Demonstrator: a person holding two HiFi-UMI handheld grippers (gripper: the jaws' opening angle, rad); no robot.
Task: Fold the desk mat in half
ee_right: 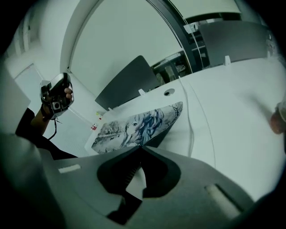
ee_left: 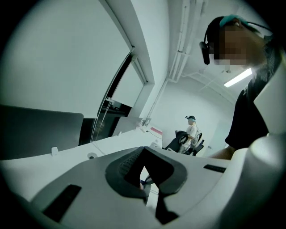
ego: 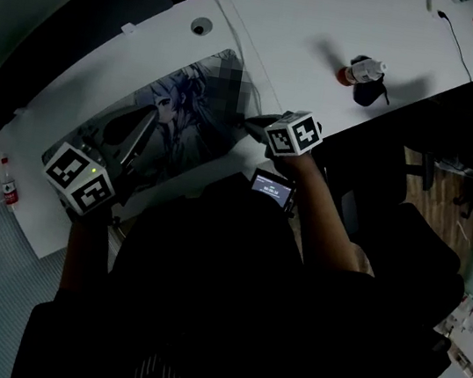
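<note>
Fold barely begun: right gripper [ee_right: 142, 145] clamps the desk mat's [ego: 175, 125] raised 3 o'clock corner; left gripper's [ee_left: 144, 148] jaws together, rest flat

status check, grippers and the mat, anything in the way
Right gripper shut on desk mat, near-right corner lifted. Left gripper jaws together at its left end, hold unclear. Bottle stands well clear.

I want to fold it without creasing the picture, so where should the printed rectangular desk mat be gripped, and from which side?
Probably the near corners of the printed rectangular desk mat, coming in low from the person's side: it is a thin sheet on the white desk, so only an edge gives a bite. The right claw is shut on the near right corner that way.
</note>
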